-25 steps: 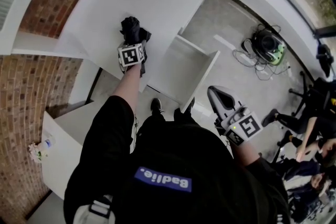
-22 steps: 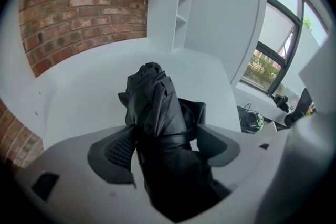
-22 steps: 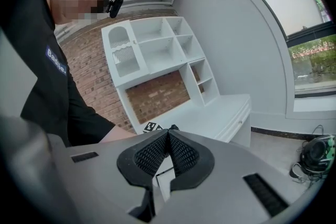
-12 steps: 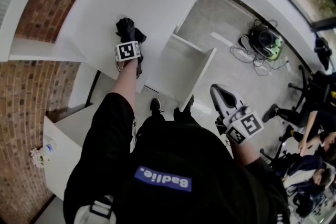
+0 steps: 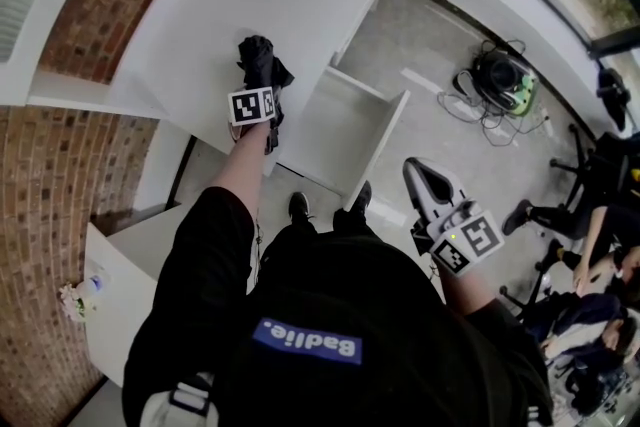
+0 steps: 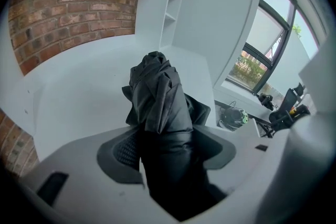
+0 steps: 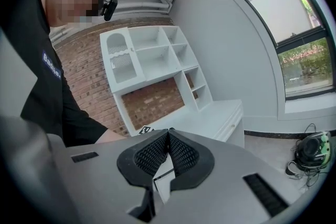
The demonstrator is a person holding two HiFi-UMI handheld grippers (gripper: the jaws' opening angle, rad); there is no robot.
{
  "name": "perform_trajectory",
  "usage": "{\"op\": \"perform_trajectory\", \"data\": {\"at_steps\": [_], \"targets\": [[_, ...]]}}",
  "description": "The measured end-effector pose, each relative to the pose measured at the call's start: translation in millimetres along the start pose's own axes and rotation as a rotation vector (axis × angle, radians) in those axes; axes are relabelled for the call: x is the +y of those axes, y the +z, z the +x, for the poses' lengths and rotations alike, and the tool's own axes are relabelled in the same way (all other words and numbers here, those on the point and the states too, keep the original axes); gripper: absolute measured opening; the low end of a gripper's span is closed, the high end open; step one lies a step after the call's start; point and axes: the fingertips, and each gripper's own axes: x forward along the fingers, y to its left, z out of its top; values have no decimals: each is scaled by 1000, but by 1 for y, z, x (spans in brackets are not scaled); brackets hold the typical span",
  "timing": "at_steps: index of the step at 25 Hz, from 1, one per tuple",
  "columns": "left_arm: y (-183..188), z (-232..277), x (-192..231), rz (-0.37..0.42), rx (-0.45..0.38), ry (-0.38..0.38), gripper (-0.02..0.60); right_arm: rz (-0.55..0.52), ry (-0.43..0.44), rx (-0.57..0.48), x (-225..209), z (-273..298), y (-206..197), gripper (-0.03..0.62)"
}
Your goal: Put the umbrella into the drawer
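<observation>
A folded black umbrella (image 5: pixel 260 60) lies on the white counter (image 5: pixel 190 25). My left gripper (image 5: pixel 262 83) points down at it from the near side. In the left gripper view the umbrella (image 6: pixel 160 97) fills the space between the jaws of that gripper (image 6: pixel 165 139). The jaws have just been closing, and the fabric bunches where the pads press on it. The white drawer (image 5: pixel 345 130) stands pulled out to the right of the umbrella. My right gripper (image 5: pixel 414 173) hangs over the floor right of the drawer, shut (image 7: pixel 169 134) with nothing in it.
A black and green helmet (image 5: pixel 508 80) with cables lies on the floor at the right. People sit on chairs (image 5: pixel 590 245) at the far right. A white shelf unit (image 7: pixel 152 55) stands against the brick wall. My feet (image 5: pixel 298 205) are just below the drawer.
The left gripper shifted left and then back right along the counter, with the umbrella moving along with it. The right gripper has stayed nearly still.
</observation>
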Motion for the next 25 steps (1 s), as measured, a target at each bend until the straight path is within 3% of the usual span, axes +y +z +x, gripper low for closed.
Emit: {"op": "perform_trajectory", "data": {"at_steps": [7, 15, 25], "targets": [[-6, -20, -71, 59, -38, -138, 279, -23, -7, -41, 6, -15, 6, 29], [-36, -28, -162, 141, -19, -292, 279, -27, -54, -67, 4, -43, 5, 29], [-89, 4, -210, 243, 79, -341, 280, -31, -109, -53, -4, -66, 0, 29]]}}
